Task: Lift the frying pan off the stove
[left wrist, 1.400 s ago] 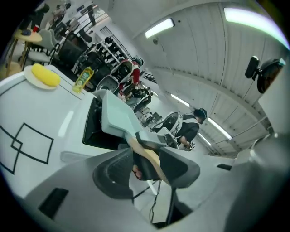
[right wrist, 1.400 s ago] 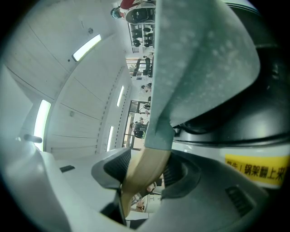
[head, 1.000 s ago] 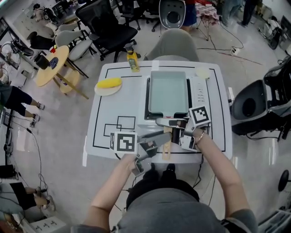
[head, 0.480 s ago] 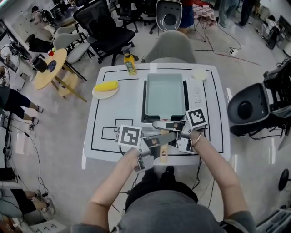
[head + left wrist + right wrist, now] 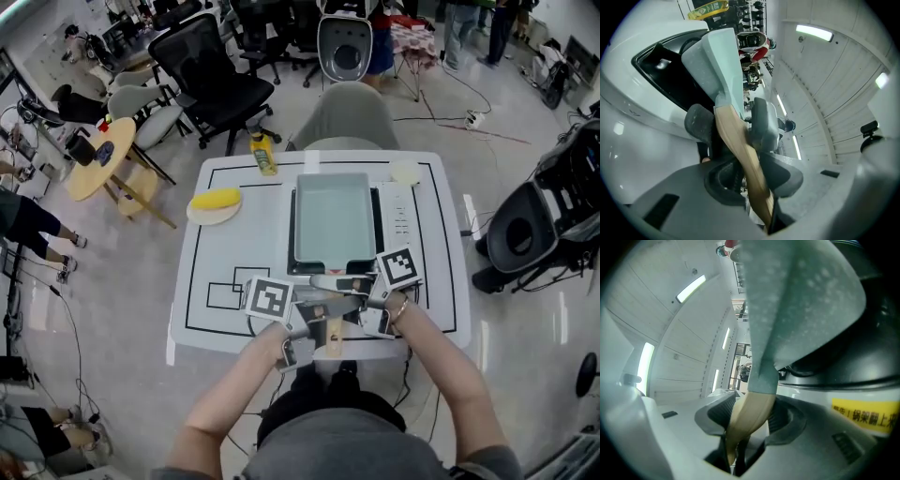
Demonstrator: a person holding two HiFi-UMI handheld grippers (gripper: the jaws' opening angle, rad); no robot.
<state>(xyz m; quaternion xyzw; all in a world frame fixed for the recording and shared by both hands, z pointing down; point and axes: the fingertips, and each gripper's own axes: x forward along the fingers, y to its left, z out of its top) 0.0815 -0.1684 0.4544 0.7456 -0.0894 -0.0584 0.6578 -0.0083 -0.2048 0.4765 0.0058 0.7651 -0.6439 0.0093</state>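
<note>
Showing a white table marked with black outlines. Carrying, at far left, a white plate with a yellow object lying on it. Holding a yellow bottle upright near the far edge and a pale round disc at far right. Facing a grey chair beyond; neighbouring, far left, a round wooden side table and a black office chair.

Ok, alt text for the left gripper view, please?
The left gripper's jaws are closing on the wooden handle of the pale green frying pan, and the handle runs between them. The pan sits on the black stove.
</note>
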